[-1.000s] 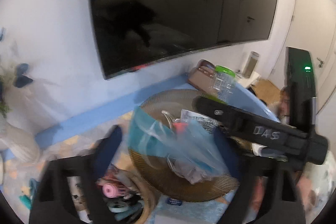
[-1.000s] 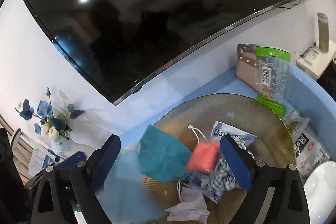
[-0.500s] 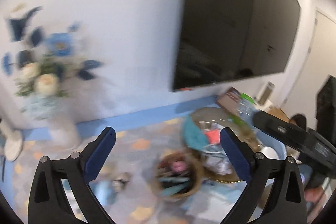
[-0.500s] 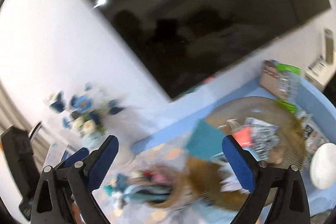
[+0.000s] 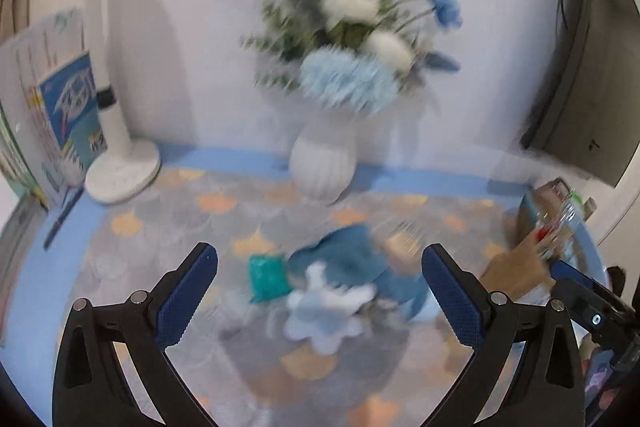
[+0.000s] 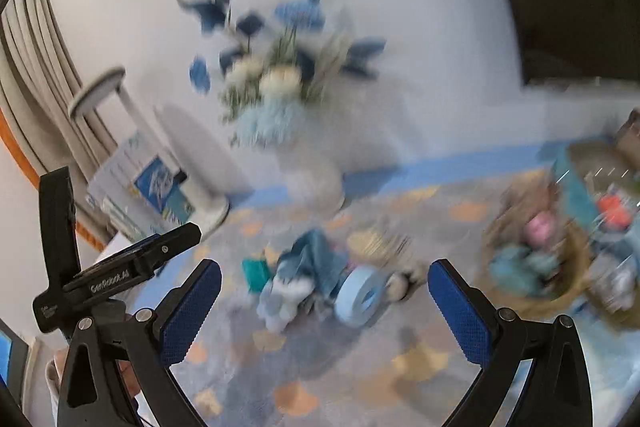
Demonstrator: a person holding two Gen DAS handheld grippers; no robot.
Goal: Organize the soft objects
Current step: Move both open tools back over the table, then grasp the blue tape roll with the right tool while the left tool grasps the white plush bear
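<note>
The left gripper [image 5: 319, 291] was seen with its blue pads spread wide and nothing between them, and the right gripper [image 6: 325, 307] was likewise spread wide and empty. Both were pointed down toward a small heap of soft things lying loose on the table: a pale blue plush toy [image 5: 326, 311], a dark teal cloth [image 5: 352, 255] behind it, and a small green pouch [image 5: 266, 277] just beside it. In the right view a light blue ring [image 6: 362, 297], perhaps a roll of tape, was seen touching the heap; blur made its nature uncertain.

Well off to the right, a woven basket [image 6: 560, 301] was seen already holding several soft items, among them something pink and something teal. From this it was judged that part of the sorting had been done, while the heap on the table was left to be picked up and put away.

The surface was covered by a mat [image 5: 224, 207] patterned in grey and orange, with a blue border. A white vase of blue and white flowers [image 5: 324, 163] was set at the back against a white wall, a white lamp base [image 5: 122, 175] and some printed booklets [image 5: 68, 107] to the left, and a dark screen [image 5: 580, 87] at the right edge.
</note>
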